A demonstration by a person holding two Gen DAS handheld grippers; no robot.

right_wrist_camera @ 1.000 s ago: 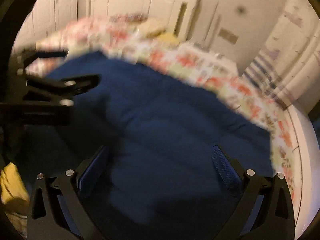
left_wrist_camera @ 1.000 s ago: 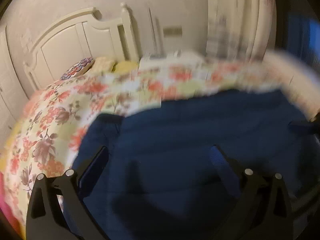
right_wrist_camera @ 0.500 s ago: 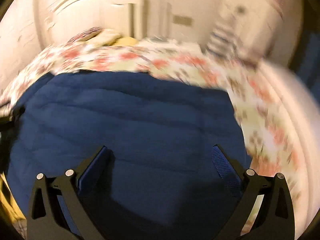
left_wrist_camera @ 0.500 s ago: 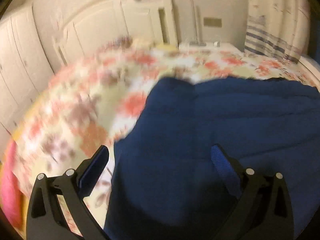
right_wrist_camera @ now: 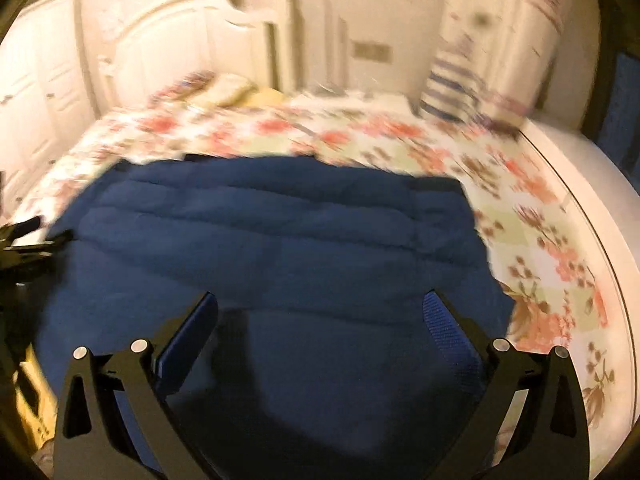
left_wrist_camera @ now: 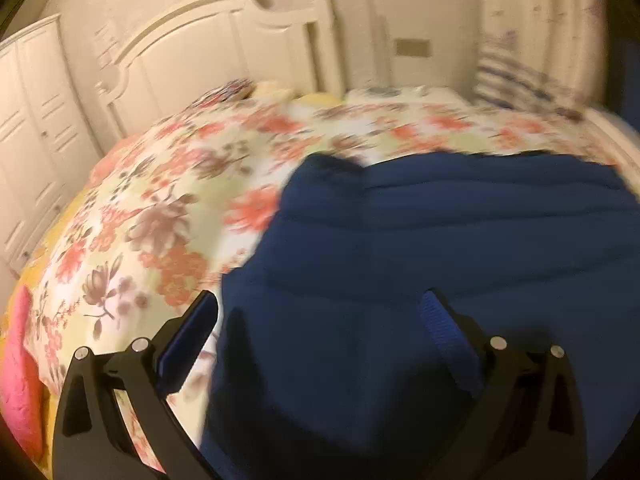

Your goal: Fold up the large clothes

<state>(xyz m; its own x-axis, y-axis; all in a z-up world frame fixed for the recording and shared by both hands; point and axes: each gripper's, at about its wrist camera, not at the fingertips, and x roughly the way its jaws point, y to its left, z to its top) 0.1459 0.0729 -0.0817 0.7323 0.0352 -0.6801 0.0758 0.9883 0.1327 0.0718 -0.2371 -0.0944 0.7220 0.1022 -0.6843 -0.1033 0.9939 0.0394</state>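
— Across the left wrist view first: any writing, any containers?

— No lettering reading clearly; the frame is blurring. A navy quilted garment (left_wrist_camera: 460,248) is lying spread on a floral bedspread (left_wrist_camera: 168,216), covering the right and lower part of the view. A white headboard (left_wrist_camera: 224,44) is standing behind, and a pink cushion (left_wrist_camera: 18,368) is sitting at the bed's left edge.

— Left gripper?

— The left gripper (left_wrist_camera: 320,316) is hanging wide open over the garment's near left edge, nothing between its fingers. Contact with the cloth: cannot tell.

— Right wrist view?

— Same garment (right_wrist_camera: 272,248), lying flat across the bedspread (right_wrist_camera: 540,240), its far edge running straight. The headboard (right_wrist_camera: 192,36) is showing again, with a striped cloth (right_wrist_camera: 452,84) standing at the far right corner. No legible text.

— Right gripper?

— The right gripper (right_wrist_camera: 320,316) is also gaping wide, gripping nothing, poised above the garment's near part. The left gripper (right_wrist_camera: 24,240) is showing at the left border.
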